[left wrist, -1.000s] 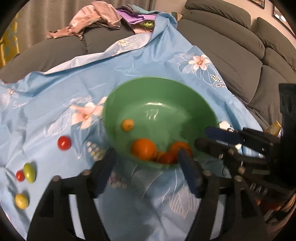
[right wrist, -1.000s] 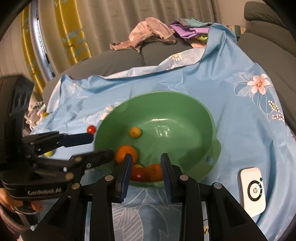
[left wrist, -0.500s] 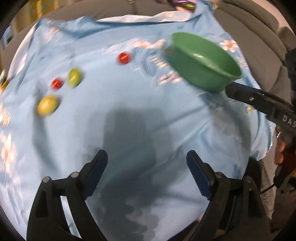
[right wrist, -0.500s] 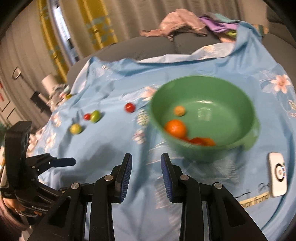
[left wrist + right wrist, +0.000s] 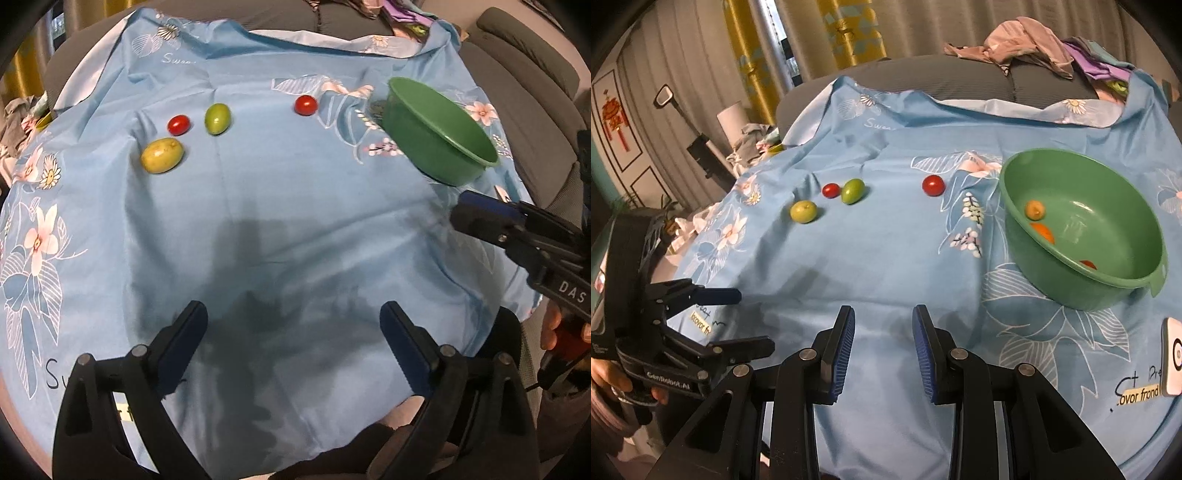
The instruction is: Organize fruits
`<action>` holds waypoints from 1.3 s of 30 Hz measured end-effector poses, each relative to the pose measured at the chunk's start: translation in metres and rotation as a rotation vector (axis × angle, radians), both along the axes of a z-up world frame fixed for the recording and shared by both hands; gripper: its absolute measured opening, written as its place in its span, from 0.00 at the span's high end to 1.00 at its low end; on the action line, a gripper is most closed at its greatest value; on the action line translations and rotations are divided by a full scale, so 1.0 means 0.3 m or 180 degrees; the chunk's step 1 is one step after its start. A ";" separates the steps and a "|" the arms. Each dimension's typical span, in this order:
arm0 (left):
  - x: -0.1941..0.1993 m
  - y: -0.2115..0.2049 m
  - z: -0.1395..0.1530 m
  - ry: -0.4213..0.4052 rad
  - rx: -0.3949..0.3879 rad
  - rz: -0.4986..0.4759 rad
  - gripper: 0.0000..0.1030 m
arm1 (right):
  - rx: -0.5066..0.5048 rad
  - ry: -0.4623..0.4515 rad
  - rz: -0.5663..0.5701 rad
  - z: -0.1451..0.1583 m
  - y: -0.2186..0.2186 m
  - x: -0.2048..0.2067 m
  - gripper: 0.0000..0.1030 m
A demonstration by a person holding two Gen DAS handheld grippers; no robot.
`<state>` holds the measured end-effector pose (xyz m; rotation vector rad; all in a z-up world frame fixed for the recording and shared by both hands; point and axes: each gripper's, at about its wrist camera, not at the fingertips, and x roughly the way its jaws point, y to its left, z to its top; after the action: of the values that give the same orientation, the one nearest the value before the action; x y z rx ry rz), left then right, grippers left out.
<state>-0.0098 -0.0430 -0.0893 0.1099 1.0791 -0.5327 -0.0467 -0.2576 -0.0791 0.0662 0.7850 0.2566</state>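
Note:
A green bowl (image 5: 1108, 273) sits at the right of the blue flowered cloth and holds a small yellow fruit (image 5: 1034, 209), an orange (image 5: 1042, 232) and a red fruit (image 5: 1088, 264). On the cloth lie a yellow fruit (image 5: 161, 154), a red tomato (image 5: 179, 124), a green fruit (image 5: 217, 117) and a second red tomato (image 5: 306, 105). My left gripper (image 5: 293, 334) is open and empty over the near cloth. My right gripper (image 5: 882, 341) is open a little and empty, near the front edge.
A white device (image 5: 1172, 356) lies at the cloth's right front edge. Clothes (image 5: 1030, 44) are piled on the grey sofa behind. Sofa cushions (image 5: 532, 92) rise to the right. Clutter and a white roll (image 5: 733, 122) stand at the left.
Both grippers have pulled back from the bowl toward the near edge of the cloth. The left wrist view has swung left and now takes in the loose fruits.

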 end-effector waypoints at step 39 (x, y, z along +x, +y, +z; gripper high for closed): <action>0.125 0.225 0.039 -0.0195 -0.0422 0.0482 0.11 | -0.0013 0.0216 0.0055 -0.016 0.082 0.178 0.69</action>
<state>0.0277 0.0245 -0.0776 -0.0709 0.9808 -0.4600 0.0066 -0.2330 -0.0839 0.0644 0.8540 0.2702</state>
